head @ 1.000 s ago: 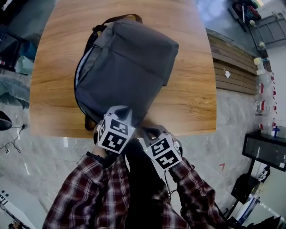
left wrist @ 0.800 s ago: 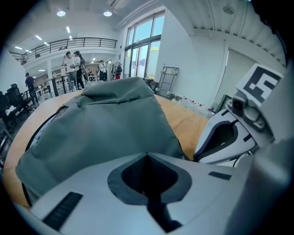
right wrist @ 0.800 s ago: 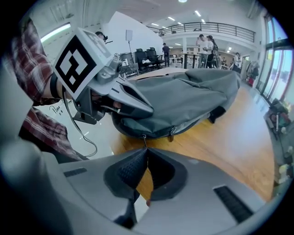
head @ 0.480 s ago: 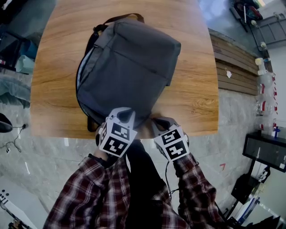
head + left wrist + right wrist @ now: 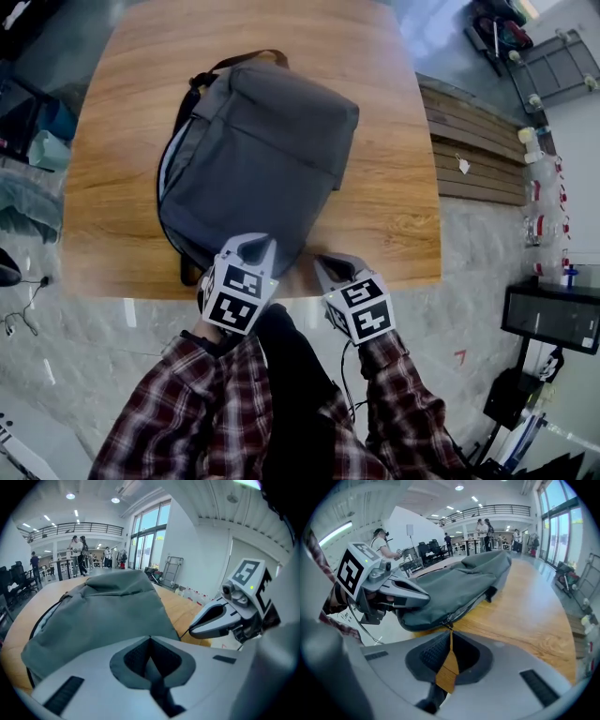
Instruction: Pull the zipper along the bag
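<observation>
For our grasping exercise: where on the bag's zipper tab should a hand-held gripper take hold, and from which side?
Pinch the flat tan tab across its faces, coming from the table's near edge: it sticks out of the bag toward the person. The right hand-held gripper is shut on it.

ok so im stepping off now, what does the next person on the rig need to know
Grips: the left gripper has its jaws shut on a fold of the grey bag at its near end, bracing it. The right gripper has its jaws shut on the tan zipper pull.
Where: the bag lies flat on the wooden table, its near end at the table's near edge. The pull sits at the bag's near corner.
Done: both grips are set.
Left: draw the pull along the zipper line up the bag's side. How far it has already run I cannot tell.
</observation>
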`<action>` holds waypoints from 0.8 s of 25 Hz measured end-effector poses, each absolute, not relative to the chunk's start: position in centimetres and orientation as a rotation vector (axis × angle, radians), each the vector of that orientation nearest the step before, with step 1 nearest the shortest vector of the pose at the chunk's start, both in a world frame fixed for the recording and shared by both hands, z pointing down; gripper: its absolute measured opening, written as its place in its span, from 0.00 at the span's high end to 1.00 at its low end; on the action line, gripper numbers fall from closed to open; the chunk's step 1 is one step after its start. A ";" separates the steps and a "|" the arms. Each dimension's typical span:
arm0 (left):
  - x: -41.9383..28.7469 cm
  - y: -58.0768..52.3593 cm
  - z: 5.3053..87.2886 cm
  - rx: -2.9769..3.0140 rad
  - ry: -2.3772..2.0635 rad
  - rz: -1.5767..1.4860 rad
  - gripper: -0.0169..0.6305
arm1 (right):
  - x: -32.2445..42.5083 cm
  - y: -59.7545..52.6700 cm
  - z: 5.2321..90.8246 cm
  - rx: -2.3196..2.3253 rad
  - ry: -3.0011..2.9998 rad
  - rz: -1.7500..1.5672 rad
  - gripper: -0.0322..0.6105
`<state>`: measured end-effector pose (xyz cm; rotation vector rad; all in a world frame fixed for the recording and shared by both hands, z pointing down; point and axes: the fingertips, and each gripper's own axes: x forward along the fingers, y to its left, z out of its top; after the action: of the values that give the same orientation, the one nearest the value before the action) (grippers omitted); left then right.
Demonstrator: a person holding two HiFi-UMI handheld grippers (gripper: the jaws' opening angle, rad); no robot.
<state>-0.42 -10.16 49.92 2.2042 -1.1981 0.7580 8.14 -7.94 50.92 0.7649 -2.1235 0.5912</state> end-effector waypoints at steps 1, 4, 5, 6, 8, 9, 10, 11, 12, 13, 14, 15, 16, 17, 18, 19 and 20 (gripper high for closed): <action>-0.6 -10.2 49.0 2.209 -1.217 0.720 0.96 | 9.0 -8.1 50.1 0.813 -2.134 0.608 0.92; -1.0 -10.6 45.1 2.244 -1.281 0.599 0.96 | 11.8 -8.7 47.0 0.975 -2.172 0.676 0.92; -1.0 -10.9 43.5 2.260 -1.297 0.552 0.96 | 12.4 -9.1 45.7 1.021 -2.194 0.685 0.92; -1.0 -11.2 41.7 2.277 -1.309 0.499 0.96 | 12.5 -9.5 44.2 1.061 -2.225 0.680 0.92; -0.9 -11.9 37.8 2.320 -1.335 0.386 0.96 | 11.9 -10.6 40.5 1.132 -2.313 0.640 0.92; -0.8 -12.2 35.7 2.346 -1.354 0.329 0.96 | 11.2 -11.2 38.5 1.165 -2.366 0.611 0.92; -0.7 -12.4 33.5 2.376 -1.376 0.278 0.96 | 10.6 -11.7 36.3 1.197 -2.419 0.578 0.92; -0.5 -12.4 31.3 2.409 -1.400 0.234 0.96 | 9.9 -12.1 34.1 1.229 -2.468 0.538 0.92; -0.3 -12.3 29.2 2.442 -1.428 0.197 0.96 | 9.3 -12.4 31.9 1.262 -2.511 0.492 0.92; -0.1 -12.2 27.1 2.474 -1.458 0.162 0.96 | 8.8 -12.6 29.9 1.296 -2.547 0.443 0.92; 0.1 -11.9 25.2 2.504 -1.489 0.126 0.96 | 8.3 -12.7 28.0 1.329 -2.578 0.393 0.92; 0.2 -11.6 23.5 2.532 -1.516 0.088 0.96 | 7.8 -12.7 26.3 1.354 -2.602 0.348 0.92; 0.4 -11.3 22.1 2.556 -1.535 0.055 0.96 | 7.3 -12.5 24.8 1.367 -2.623 0.308 0.92; 0.5 -11.0 20.9 2.575 -1.547 0.032 0.96 | 6.7 -12.2 23.4 1.363 -2.646 0.274 0.92; 0.6 -10.8 20.1 2.590 -1.554 0.018 0.96 | 6.1 -11.8 22.2 1.347 -2.675 0.244 0.93; 0.7 -10.6 19.4 2.601 -1.558 0.010 0.96 | 5.5 -11.4 21.1 1.328 -2.707 0.217 0.93; 0.8 -10.6 18.9 2.610 -1.564 0.004 0.96 | 5.0 -11.1 20.1 1.312 -2.736 0.192 0.93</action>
<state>0.79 -10.55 18.88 2.6100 -1.5637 0.0040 5.03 -11.05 20.11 1.3121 -2.7364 0.1916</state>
